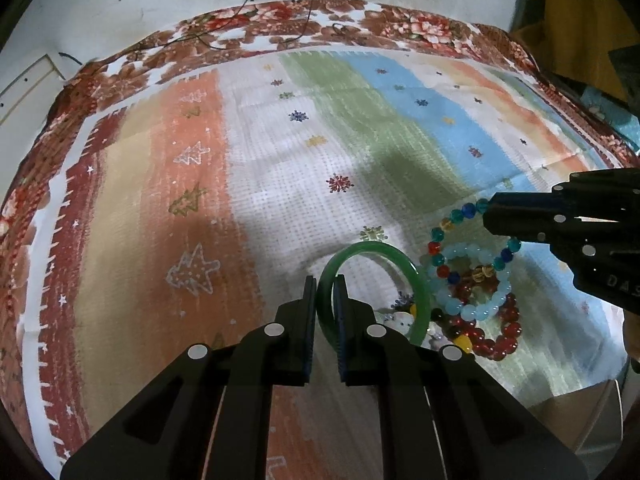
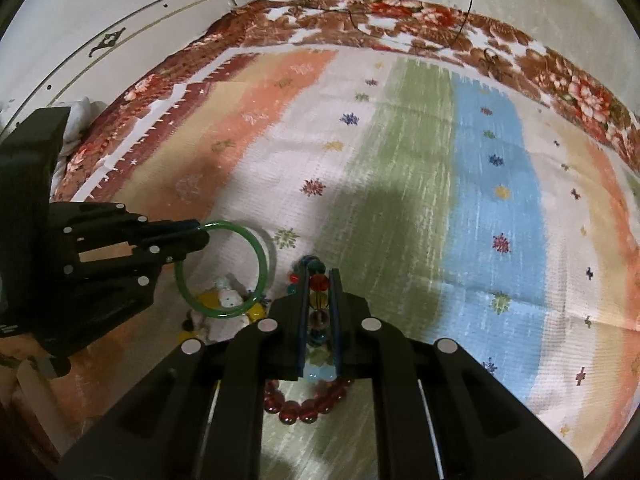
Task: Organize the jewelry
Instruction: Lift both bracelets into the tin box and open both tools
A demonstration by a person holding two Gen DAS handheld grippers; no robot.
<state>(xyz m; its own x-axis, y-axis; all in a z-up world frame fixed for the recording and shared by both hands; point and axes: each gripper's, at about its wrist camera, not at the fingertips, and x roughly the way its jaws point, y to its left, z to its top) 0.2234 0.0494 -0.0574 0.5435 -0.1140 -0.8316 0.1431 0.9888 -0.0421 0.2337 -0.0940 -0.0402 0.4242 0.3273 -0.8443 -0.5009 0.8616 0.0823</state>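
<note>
My left gripper point(image 1: 325, 286) is shut on a green bangle point(image 1: 404, 264), held upright just above the cloth; it also shows in the right wrist view point(image 2: 262, 268), with the left gripper point(image 2: 198, 236) on its rim. My right gripper point(image 2: 319, 280) is shut on a multicoloured bead bracelet point(image 2: 319, 282), whose beads sit between the jaws. In the left wrist view that bracelet point(image 1: 440, 248) hangs from the right gripper point(image 1: 486, 216). A pale blue bead bracelet point(image 1: 476, 312) and a dark red bead bracelet point(image 1: 500, 340) lie beneath it; the red one also shows in the right wrist view point(image 2: 304, 410).
A striped cloth point(image 1: 280, 160) with small star prints covers the table, over a floral cover point(image 1: 280, 36). Small white and yellow trinkets point(image 2: 228, 300) lie under the bangle. Black cables point(image 1: 276, 0) run over the far edge by the wall.
</note>
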